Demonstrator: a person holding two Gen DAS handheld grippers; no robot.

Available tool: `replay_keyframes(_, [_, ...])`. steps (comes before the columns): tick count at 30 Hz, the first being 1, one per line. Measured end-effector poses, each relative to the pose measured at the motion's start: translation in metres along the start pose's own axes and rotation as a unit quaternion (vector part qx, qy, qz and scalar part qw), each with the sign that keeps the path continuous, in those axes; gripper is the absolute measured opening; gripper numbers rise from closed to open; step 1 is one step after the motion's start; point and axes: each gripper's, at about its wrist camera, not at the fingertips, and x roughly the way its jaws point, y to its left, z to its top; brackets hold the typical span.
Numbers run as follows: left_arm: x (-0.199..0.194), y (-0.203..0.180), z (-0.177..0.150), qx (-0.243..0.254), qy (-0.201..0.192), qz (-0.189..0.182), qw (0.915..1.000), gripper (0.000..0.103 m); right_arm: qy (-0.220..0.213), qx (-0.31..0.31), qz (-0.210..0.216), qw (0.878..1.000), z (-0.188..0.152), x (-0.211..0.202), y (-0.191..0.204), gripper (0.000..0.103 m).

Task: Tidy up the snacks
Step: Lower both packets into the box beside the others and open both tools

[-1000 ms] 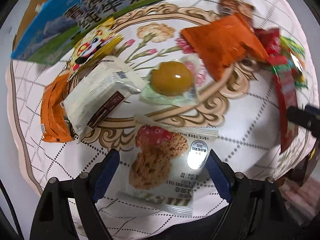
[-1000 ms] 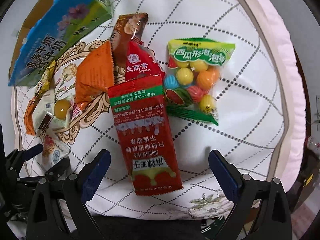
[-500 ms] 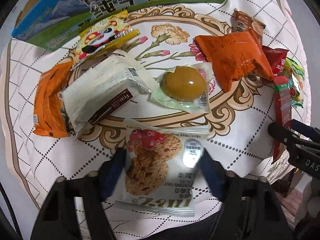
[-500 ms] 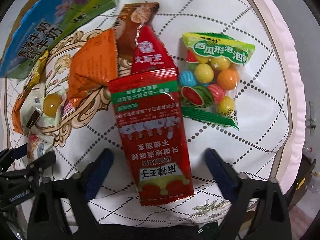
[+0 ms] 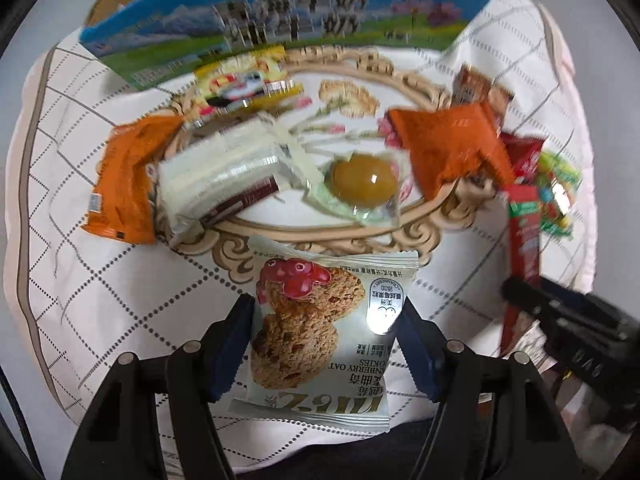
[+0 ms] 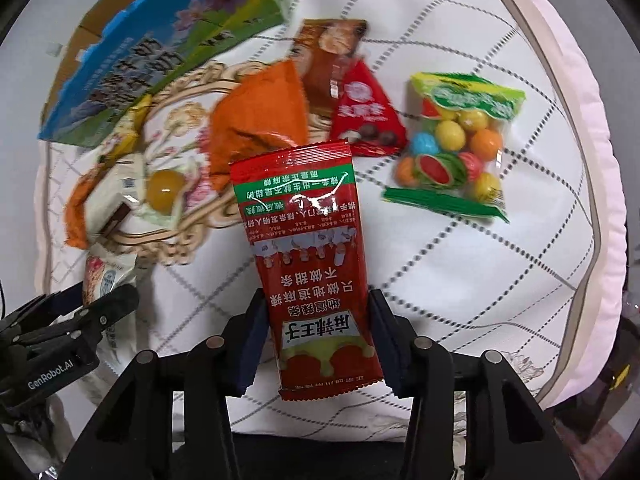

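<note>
On the quilted white cushion (image 6: 460, 264), around its printed floral medallion (image 5: 360, 92), I see the snacks spread out. Left gripper (image 5: 324, 344) points down at the medallion's near edge; its jaws pinch the cranberry oat cookie pack (image 5: 320, 332) by both side edges, blue pads (image 5: 234, 344) against the wrapper. Right gripper (image 6: 318, 344) sits just right of the medallion with its jaws closing on the long red spicy strip packet (image 6: 308, 248), pads touching its lower sides, top end angled toward the medallion.

Relative to the medallion:
- inside it: jelly cup (image 5: 362, 178) in clear wrap, roughly centre
- on its left rim: white wrapped cake (image 5: 224, 176), orange pack (image 5: 128, 184) just beyond that
- on its right rim: orange triangular pack (image 6: 256, 120), brown sachet (image 6: 328, 56) and red chocolate-ball pouch (image 6: 366, 112) right beside it
- well right of it: watermelon bubble gum bag (image 6: 456, 140), clear of the others
- behind it: blue-green milk carton box (image 5: 280, 20), with a yellow cartoon sachet (image 5: 244, 80) at its foot

The left view is motion-blurred, so small print is unreadable.
</note>
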Motion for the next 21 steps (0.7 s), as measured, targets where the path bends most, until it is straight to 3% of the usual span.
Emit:
replay_keyframes(5, [-0.045, 0.004, 0.011, -0.014, -0.037, -0.026, 0.9989, 0.067, -0.018, -0.008, 0.045, 0.999, 0.021, -0.024, 0.015, 0.05])
replay_keyframes(9, [-0.083, 0.007, 0.046, -0.027, -0.072, -0.044, 0.9961, 0.067, -0.048, -0.017, 0.078, 0.996, 0.048, -0.059, 0.034, 0.05])
replay_keyframes(17, [-0.124, 0.043, 0.151, -0.063, -0.116, -0.04, 0.9905, 0.067, -0.11, -0.043, 0.109, 0.987, 0.145, -0.113, 0.083, 0.05])
replay_keyframes(21, [-0.117, 0.069, 0.202, -0.084, -0.096, -0.029, 0.9915, 0.067, -0.109, -0.047, 0.115, 0.986, 0.199, -0.108, 0.115, 0.05])
